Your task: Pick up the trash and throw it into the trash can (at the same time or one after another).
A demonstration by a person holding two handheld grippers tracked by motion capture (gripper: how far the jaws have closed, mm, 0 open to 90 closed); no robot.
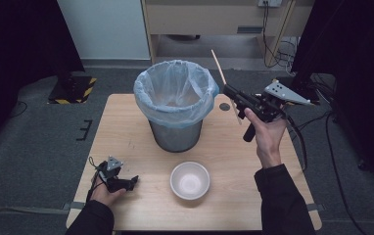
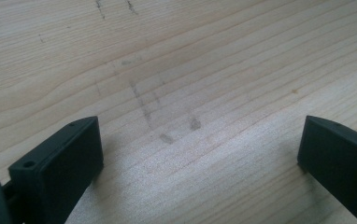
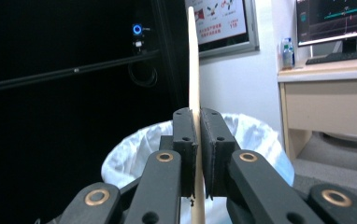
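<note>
Nearest to me on the desk [image 1: 141,205], my left tongs [image 1: 131,183] rest low, well short of the bin and off to its left. Along their own camera I see the two black jaws standing wide apart over bare pale wood [image 2: 190,93], with nothing between them: released.

Just short of the bin, between it and the desk's near edge, sits a white bowl [image 1: 190,180]; it looks empty and stands apart from the bin's base.

At mid-desk stands the landmark, a metal waste bin [image 1: 175,133] lined with a pale blue plastic bag [image 1: 175,93] folded over its rim.

To the right of the bin, raised off the desk at about rim height, my right tongs [image 1: 230,91] are clenched on a thin wooden stick [image 1: 222,76]. In the right gripper view the two pads press on the stick [image 3: 194,70] from both sides; it runs up between them and rises well above the jaw tips, with the bagged bin [image 3: 134,149] behind and below. From above, the stick leans up and away, its far end just beyond the bin's right rim, its near end below the tongs, just beside the hand [image 1: 268,134].
</note>
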